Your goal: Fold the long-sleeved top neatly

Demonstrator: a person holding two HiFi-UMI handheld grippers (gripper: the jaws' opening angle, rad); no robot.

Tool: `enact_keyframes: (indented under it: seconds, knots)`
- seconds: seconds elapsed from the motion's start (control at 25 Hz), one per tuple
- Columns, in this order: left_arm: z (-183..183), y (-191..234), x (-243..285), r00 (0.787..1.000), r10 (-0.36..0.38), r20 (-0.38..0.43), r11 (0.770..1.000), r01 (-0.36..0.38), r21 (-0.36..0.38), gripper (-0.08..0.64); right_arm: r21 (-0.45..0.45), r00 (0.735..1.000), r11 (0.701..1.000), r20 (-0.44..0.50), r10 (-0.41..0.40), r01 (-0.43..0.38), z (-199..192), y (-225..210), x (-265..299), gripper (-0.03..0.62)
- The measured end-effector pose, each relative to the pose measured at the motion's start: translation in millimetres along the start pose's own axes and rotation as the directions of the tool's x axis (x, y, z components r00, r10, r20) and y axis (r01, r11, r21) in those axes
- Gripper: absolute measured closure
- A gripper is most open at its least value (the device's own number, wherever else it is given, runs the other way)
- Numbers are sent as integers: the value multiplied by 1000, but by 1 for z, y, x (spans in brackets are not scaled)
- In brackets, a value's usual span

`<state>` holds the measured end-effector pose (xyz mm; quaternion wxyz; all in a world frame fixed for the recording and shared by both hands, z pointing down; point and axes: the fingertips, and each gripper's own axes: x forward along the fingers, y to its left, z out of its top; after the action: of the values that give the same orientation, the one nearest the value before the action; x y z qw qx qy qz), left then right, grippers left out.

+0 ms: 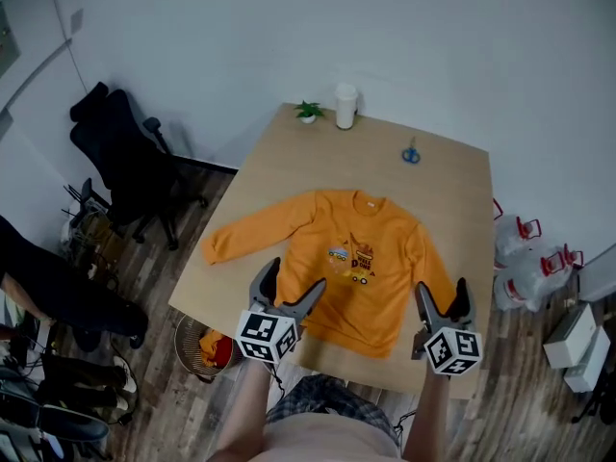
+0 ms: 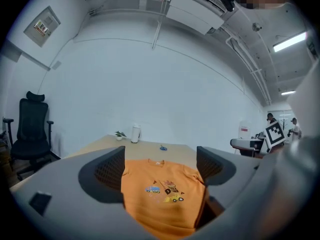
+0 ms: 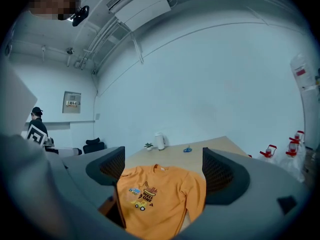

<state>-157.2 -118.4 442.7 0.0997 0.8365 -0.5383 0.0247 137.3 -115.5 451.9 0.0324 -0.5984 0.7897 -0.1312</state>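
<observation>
An orange long-sleeved top (image 1: 348, 263) with a small vehicle print on the chest lies flat, face up, on the wooden table (image 1: 298, 166), collar toward the far edge. Its left sleeve stretches out toward the table's left edge; the right sleeve lies along the body. My left gripper (image 1: 289, 292) hovers open above the hem's left part, nothing between its jaws. My right gripper (image 1: 443, 301) is open over the hem's right corner, also empty. The top (image 2: 162, 194) shows between the jaws in the left gripper view, and the top (image 3: 157, 201) likewise in the right gripper view.
At the table's far edge stand a white cup (image 1: 346, 105) and a small green plant (image 1: 308, 112); blue scissors (image 1: 411, 154) lie far right. A black office chair (image 1: 130, 162) is left of the table, a bin (image 1: 204, 346) below its near-left corner, white bags (image 1: 531, 263) to the right.
</observation>
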Motion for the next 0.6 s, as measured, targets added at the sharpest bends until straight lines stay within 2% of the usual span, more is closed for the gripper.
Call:
enact_keyframes:
  seconds: [0.36,0.6]
  knots:
    - [-1,-39,46,992,-118,-38,993,119,10,118,-10,997,997,-3,-83,83,7,-30,-15,130]
    - [-13,-101,87,963,-254,-94,966,258,32,118,15,982,983,-39,-185,185,-8,-71,-48,141]
